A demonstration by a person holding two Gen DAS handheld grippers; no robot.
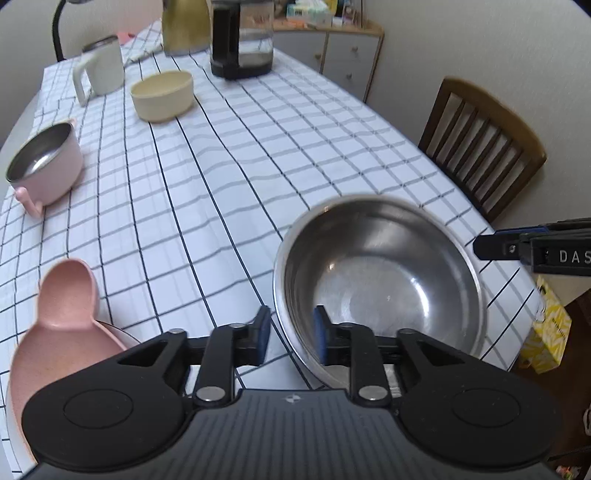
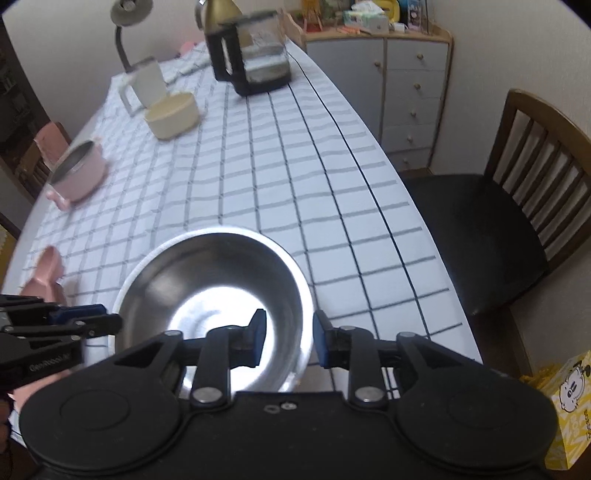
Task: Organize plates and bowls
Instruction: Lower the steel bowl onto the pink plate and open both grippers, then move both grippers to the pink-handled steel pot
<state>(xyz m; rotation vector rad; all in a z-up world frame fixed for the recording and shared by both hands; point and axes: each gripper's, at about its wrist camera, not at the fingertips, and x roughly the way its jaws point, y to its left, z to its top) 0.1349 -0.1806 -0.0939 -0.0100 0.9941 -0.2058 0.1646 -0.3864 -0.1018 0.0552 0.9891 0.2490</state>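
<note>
Table [image 1: 229,177], one, covered in a white grid-check cloth. Steel bowl [image 1: 380,280], one, large, shiny, empty, set at the near edge at 5 o'clock. Pink dishes at 8 o'clock [image 1: 55,328]. Pink steel-lined bowl [image 1: 46,166], one, at 10 o'clock. Cream bowl [image 1: 162,96], one, at 11 o'clock. Left gripper [image 1: 291,336] and right gripper [image 2: 290,338]: jaws parted astride the steel bowl's rim, pads not seen pressing.

A white tablecloth [image 1: 229,177] checked with dark grid lines covers the table. Near its front edge sits a shiny silver steel bowl [image 1: 380,273]; by the front left corner, a pale pink dish [image 1: 62,325]. At the left edge stands a pink pot [image 1: 48,162], steel inside, with a cream bowl [image 1: 162,96] and white mug [image 1: 103,70] beyond. The far kettle [image 1: 184,26] looks brassy gold, perhaps.
</note>
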